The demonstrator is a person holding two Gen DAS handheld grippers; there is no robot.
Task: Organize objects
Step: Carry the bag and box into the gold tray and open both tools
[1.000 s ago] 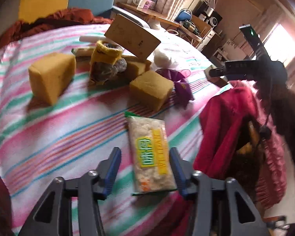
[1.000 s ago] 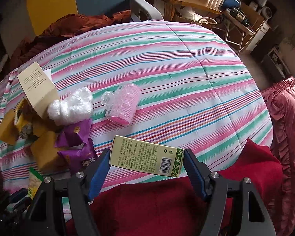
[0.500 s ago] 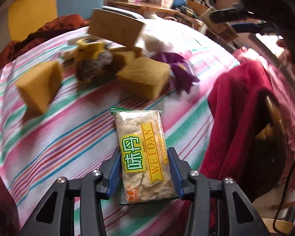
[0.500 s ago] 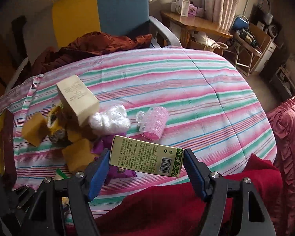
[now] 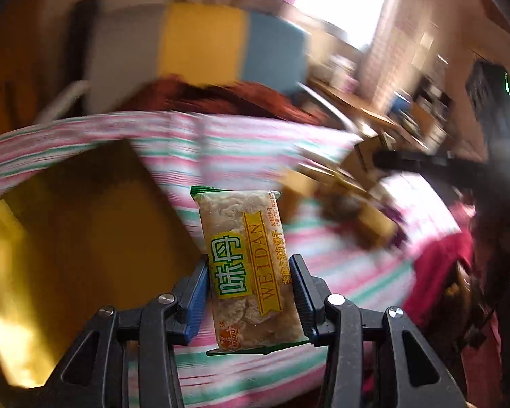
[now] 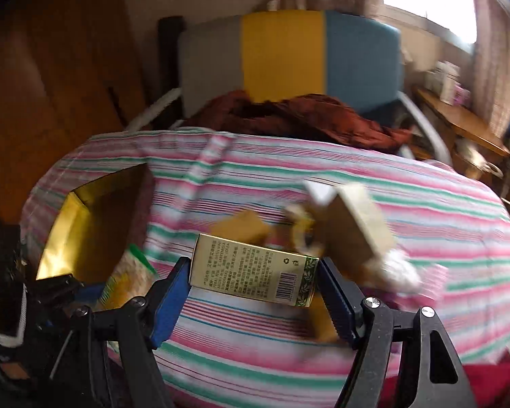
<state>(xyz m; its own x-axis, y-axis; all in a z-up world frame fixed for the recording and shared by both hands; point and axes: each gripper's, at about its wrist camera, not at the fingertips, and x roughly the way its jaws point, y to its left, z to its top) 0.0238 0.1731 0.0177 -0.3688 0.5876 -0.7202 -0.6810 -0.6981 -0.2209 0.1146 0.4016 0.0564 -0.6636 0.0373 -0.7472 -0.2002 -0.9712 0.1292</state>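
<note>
The snack packet (image 5: 251, 265) is clamped between the left gripper (image 5: 250, 292) fingers, its long axis running straight out along them, the clear top end with its green seal pointing away and the yellow-and-green label facing the camera. It hangs lifted off the striped bedspread (image 5: 340, 272), with the open gold-lined box (image 5: 85, 238) just to its left — so the coming move, as I judge it, turns on swinging the packet leftward and down into that opening. In the right wrist view the same box (image 6: 95, 224) sits at the bed's left edge, nearer the left gripper than the right.

The right gripper (image 6: 255, 282) fingers are closed on the ends of a gold carton (image 6: 255, 273), held crosswise, barcode and small print showing. Beyond it lies a blurred clutter — a tan sponge block (image 6: 238, 227) and a pale carton (image 6: 357, 227), possibly more; motion blur hides the rest. A colour-blocked chair (image 6: 289, 54) stands behind the bed.
</note>
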